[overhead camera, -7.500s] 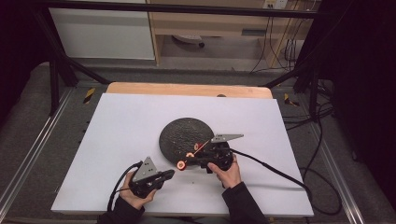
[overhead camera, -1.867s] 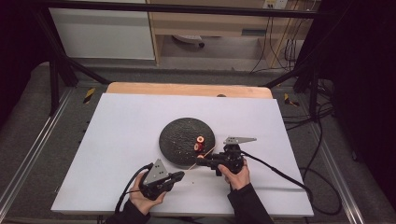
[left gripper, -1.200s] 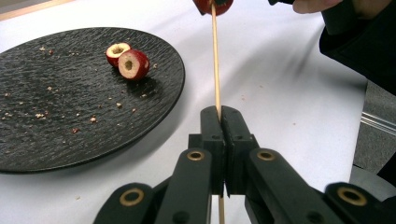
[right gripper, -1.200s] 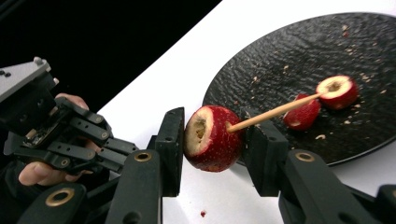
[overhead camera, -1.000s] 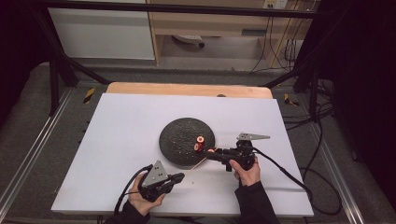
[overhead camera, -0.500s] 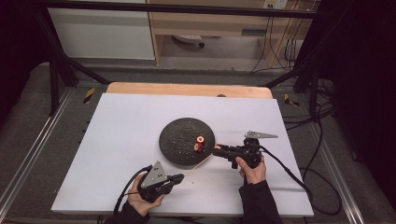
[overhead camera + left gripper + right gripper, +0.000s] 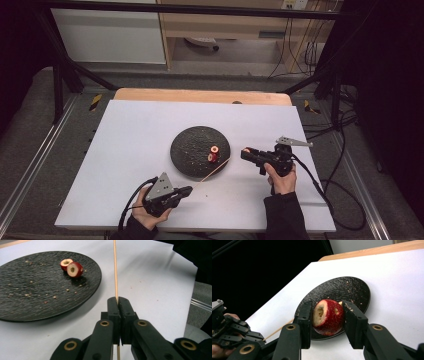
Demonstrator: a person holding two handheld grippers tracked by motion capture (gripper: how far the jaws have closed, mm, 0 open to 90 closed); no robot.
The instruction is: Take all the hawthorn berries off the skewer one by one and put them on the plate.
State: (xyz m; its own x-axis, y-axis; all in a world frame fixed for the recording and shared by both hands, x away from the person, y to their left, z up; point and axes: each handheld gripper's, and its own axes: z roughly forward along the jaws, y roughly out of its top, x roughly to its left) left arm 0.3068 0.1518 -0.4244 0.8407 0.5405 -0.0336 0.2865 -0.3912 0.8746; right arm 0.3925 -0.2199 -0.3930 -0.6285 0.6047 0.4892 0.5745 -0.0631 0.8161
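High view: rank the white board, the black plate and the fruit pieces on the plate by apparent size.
1. White board, by far the largest.
2. Black plate, resting near the board's middle.
3. Fruit pieces, small red rounds on the plate; the two look about alike, so I won't rank them against each other.

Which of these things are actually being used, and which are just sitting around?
In use:
- skewer, clamped in the left tool
- red fruit, clamped in the right tool
- two fruit pieces on the black plate

Lying about:
- crumbs on the plate
- cables on the floor behind the table
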